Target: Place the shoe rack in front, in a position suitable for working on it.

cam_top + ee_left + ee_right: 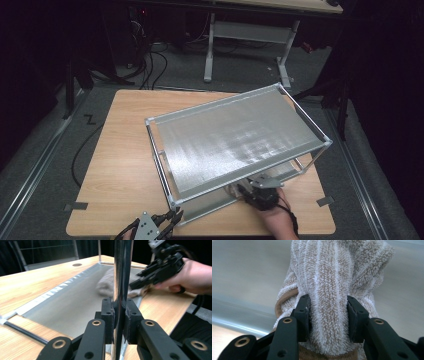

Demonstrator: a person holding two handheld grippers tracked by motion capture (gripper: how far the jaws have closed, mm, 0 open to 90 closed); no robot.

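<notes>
A metal rack (235,137) with two flat shelves stands at an angle on the wooden table (122,150). Its upper shelf is a wide sheet of brushed metal, and thin chrome posts hold it up at the corners.

The left gripper (172,218) is at the rack's front corner nearest the person, close to the table's near edge. In the left gripper view its jaws are clamped together on the rack's upright chrome post (121,277), with the pads pressed against it on both sides.

The right gripper (248,192) reaches in under the upper shelf from the rack's near long side, with the person's hand (277,220) behind it. Its jaws are squeezed on a bunched beige towel (332,290) with pale stripes, the terry cloth bulging between the pads and above them. The towel lies on the rack's lower shelf (244,277), just inside the near edge and near the post that the left gripper holds; in the left gripper view the towel (106,285) rests on the grey sheet just beyond that post.
</notes>
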